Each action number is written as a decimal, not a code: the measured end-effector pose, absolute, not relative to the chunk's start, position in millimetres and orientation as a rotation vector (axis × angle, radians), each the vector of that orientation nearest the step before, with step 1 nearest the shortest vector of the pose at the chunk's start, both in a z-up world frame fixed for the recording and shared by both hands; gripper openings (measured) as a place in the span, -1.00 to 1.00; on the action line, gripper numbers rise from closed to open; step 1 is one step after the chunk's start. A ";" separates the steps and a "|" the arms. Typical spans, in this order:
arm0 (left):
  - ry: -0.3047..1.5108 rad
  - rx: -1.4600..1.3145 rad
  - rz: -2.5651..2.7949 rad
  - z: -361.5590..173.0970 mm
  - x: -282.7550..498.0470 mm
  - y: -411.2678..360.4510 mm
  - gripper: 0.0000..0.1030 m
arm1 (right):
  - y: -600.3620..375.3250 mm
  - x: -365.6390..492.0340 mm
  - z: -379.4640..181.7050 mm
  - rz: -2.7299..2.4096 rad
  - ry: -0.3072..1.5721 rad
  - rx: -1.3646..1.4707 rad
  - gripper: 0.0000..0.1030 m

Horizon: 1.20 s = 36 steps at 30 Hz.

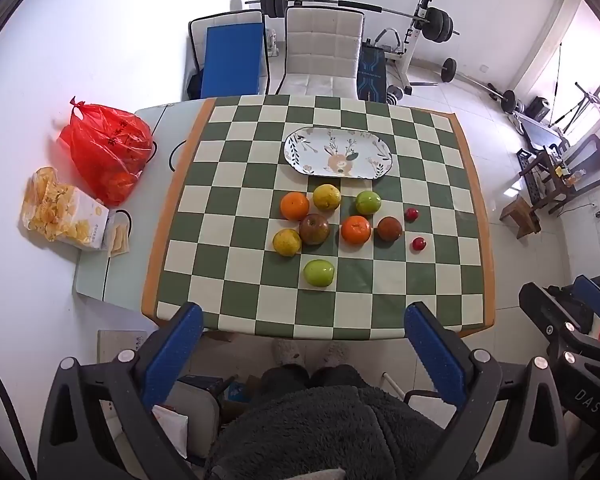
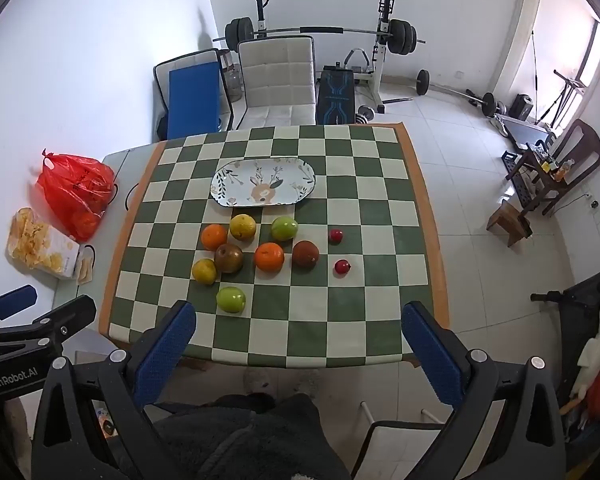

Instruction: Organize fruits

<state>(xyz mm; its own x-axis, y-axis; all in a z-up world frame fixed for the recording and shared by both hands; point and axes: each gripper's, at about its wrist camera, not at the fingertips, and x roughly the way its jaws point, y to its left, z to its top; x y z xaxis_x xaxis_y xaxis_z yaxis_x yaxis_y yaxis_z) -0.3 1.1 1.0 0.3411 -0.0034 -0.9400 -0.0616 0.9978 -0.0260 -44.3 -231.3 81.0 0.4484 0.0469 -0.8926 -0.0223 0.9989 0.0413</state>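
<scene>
1. Clearly nothing is gripped yet: the left gripper (image 1: pixel 303 330) and the right gripper (image 2: pixel 298 330) both hang above the near table edge with jaws spread wide and empty, presumably to take in the whole layout before a first pick.
2. Fruits sit loose on the checkered tablecloth (image 1: pixel 228 276), clustered at the centre; the oval plate (image 1: pixel 300 148) lies bare at 12 o'clock of them, likely the collecting spot.
3. From the left wrist view, a green apple (image 1: pixel 319 273) is nearest, at 6 o'clock of the cluster; a second green apple (image 1: pixel 368 202) sits at 1 o'clock.
4. 2 oranges (image 1: pixel 295 206) (image 1: pixel 356 229), 2 yellowish citrus (image 1: pixel 327 197) (image 1: pixel 287 242) and 2 brownish fruits (image 1: pixel 314 229) (image 1: pixel 389 228) fill the middle, some touching.
5. 2 small red fruits (image 1: pixel 411 214) (image 1: pixel 419 243) stand apart at 3 o'clock; possibly cherries or tiny apples, too small to tell.
6. A red bag (image 1: pixel 104 148) rests off the cloth at 9 o'clock.
</scene>
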 end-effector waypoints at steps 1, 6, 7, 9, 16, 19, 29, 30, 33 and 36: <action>1.222 -0.060 0.032 0.7 -0.1 1.7 1.00 | -231.1 -44.5 81.2 0.037 1.105 0.013 1.00; 1.222 -0.059 0.039 3.0 -0.5 2.1 1.00 | -232.0 -45.2 82.4 0.041 1.102 0.020 1.00; 1.223 -0.058 0.040 3.4 1.8 0.5 1.00 | -231.6 -45.3 82.6 0.041 1.101 0.020 1.00; 1.220 -0.056 0.043 3.5 1.3 1.3 1.00 | -230.5 -45.3 82.9 0.038 1.099 0.014 1.00; 1.211 -0.031 0.046 10.0 6.7 2.3 1.00 | -236.9 -40.4 93.6 0.035 1.097 0.017 1.00; 1.208 -0.028 0.048 9.2 5.6 1.1 1.00 | -235.3 -43.3 91.4 0.026 1.093 0.013 1.00; 1.196 -0.024 0.054 14.4 6.6 -2.9 1.00 | -234.9 -45.0 89.8 0.026 1.088 0.015 1.00; 1.197 -0.023 0.054 14.8 7.0 -3.6 1.00 | -235.0 -45.0 89.9 0.025 1.089 0.015 1.00; 1.195 -0.025 0.055 14.9 6.6 -3.4 1.00 | -234.7 -44.8 90.4 0.024 1.088 0.015 1.00; 1.193 -0.025 0.054 13.9 5.5 -2.6 1.00 | -234.4 -43.9 90.9 0.023 1.087 0.014 1.00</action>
<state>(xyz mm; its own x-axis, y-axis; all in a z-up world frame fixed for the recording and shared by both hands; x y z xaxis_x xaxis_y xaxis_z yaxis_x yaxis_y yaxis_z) 5.5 -2.6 13.9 0.3681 0.0291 -0.9293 -0.0558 0.9984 0.0092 -43.9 -234.4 90.9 0.4652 0.0252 -0.8849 -0.0116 0.9997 0.0224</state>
